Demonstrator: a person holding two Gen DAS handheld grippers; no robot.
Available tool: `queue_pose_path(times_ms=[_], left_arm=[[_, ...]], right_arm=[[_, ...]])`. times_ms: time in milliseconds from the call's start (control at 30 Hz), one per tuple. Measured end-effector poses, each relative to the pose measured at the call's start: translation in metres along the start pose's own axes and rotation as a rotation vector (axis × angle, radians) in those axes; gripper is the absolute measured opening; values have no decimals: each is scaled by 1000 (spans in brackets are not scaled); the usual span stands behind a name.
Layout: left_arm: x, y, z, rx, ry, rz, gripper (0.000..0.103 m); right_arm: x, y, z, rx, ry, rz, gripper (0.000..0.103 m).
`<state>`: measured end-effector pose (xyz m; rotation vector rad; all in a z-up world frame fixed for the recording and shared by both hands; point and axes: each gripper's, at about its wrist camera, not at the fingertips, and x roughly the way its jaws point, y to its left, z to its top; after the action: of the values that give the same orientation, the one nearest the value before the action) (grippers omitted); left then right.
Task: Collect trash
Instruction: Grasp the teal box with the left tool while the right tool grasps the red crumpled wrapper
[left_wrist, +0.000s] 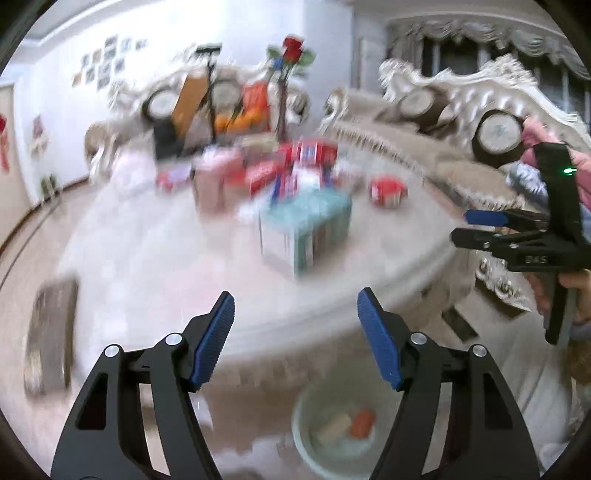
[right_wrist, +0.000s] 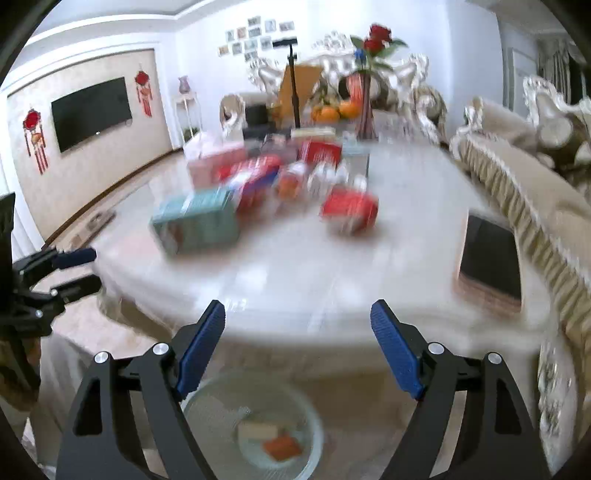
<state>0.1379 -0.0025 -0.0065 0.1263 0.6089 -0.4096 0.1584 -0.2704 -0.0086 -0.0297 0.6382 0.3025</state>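
Observation:
Both views are motion-blurred. A pale round bin (left_wrist: 334, 428) stands on the floor below the table edge, holding a beige piece and an orange piece; it also shows in the right wrist view (right_wrist: 255, 424). On the white table (right_wrist: 314, 266) lie a teal box (right_wrist: 197, 221), a red packet (right_wrist: 349, 208) and several red and pink boxes (right_wrist: 258, 173). My left gripper (left_wrist: 295, 306) is open and empty above the table edge. My right gripper (right_wrist: 297, 314) is open and empty above the bin; it also shows in the left wrist view (left_wrist: 461, 227).
A dark tablet-like slab (right_wrist: 489, 258) lies at the table's right. Oranges and a vase of red roses (right_wrist: 369, 74) stand at the table's far end. An ornate sofa (right_wrist: 535, 177) runs along the right. A TV (right_wrist: 90, 110) hangs on the left wall.

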Motion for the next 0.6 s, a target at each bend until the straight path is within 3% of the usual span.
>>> queue_pose_path(times_ms=[133,300,600], left_arm=[[34,7,36,50,2,-88,68],[72,3,60,129,31,-184,68],[110,-4,60,245,96,-191,68]], right_arm=[[40,-22,34,-12,35,16,77],[74,-37,52,-6,81,18,77],[93,-48,60,8,105,25,77]])
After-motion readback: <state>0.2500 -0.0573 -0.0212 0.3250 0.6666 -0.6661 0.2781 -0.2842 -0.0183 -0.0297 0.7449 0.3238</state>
